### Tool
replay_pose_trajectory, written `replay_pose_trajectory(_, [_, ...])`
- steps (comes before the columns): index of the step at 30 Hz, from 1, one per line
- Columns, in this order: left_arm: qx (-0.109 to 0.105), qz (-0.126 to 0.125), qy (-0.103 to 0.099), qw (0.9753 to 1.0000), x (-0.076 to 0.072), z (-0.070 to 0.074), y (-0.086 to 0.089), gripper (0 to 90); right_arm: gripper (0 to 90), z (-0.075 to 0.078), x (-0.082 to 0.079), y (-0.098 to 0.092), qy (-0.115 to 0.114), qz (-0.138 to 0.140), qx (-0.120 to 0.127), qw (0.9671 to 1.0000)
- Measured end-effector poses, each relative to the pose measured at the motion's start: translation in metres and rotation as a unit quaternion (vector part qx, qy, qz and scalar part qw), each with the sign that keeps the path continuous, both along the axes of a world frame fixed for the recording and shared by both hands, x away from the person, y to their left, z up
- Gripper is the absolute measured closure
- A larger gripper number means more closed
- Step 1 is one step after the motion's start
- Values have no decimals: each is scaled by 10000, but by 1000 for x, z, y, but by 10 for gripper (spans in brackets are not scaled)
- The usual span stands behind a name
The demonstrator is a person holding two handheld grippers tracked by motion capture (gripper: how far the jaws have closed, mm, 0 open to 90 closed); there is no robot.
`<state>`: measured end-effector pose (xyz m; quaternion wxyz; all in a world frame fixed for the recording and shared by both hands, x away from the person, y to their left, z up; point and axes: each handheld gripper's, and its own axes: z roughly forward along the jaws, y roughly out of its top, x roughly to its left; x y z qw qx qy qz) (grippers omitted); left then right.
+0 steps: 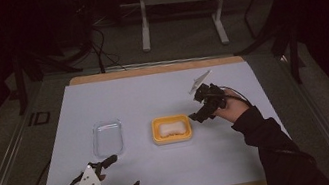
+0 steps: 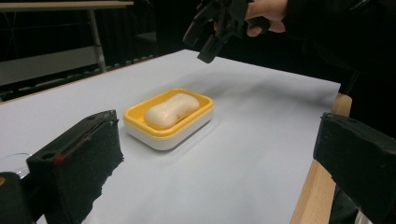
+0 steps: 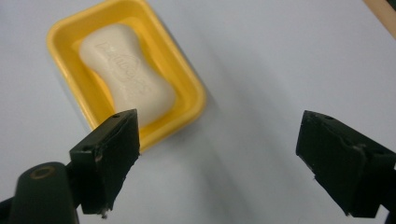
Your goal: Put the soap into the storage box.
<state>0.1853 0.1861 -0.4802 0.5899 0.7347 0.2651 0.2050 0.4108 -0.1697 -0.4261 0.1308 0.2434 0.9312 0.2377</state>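
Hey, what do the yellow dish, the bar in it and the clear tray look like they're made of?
Yellow dish: likely molded plastic, smooth with a slight sheen, white lower part. Bar: probably soap, matte cream with embossed lettering. Clear tray: see-through, glossy rim, probably plastic, though glass can't be ruled out.

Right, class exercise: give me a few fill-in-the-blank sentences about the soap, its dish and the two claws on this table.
1. The soap bar lies in a dish whose rim is coloured ____.
2. The clear lid lies on the table to the ____ of the dish in the high view.
3. The right claw hovers beside the dish with its jaws ____.
4. The left claw holds ____.

Missing words: yellow; left; open; nothing
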Motion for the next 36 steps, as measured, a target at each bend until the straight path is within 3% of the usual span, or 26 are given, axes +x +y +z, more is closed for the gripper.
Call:
replay_pose_trajectory(5, [-16,-4,-2,10000,0,0,0,11,135,-3,-7,-11,9,-258,58,9996])
replay_pose_trajectory(8, [-20,-11,6,10000,1,0,0,11,135,-6,-11,-17,46,-377,243,9990])
replay_pose_trajectory(13, [-8,-30,11,10000,2,0,-1,11,134,-13,-22,-28,-104,-590,384,9975])
replay_pose_trajectory(19, [12,-34,20,10000,2,-1,-2,11,134,-19,-37,-44,-333,-943,678,9927])
replay_pose_trajectory(24, [17,-41,27,10000,2,-1,-2,11,135,-24,-49,-52,-308,-1034,790,9910])
replay_pose_trajectory(36, [40,-54,34,10000,3,-1,-3,11,138,-34,-76,-64,-507,-1311,893,9860])
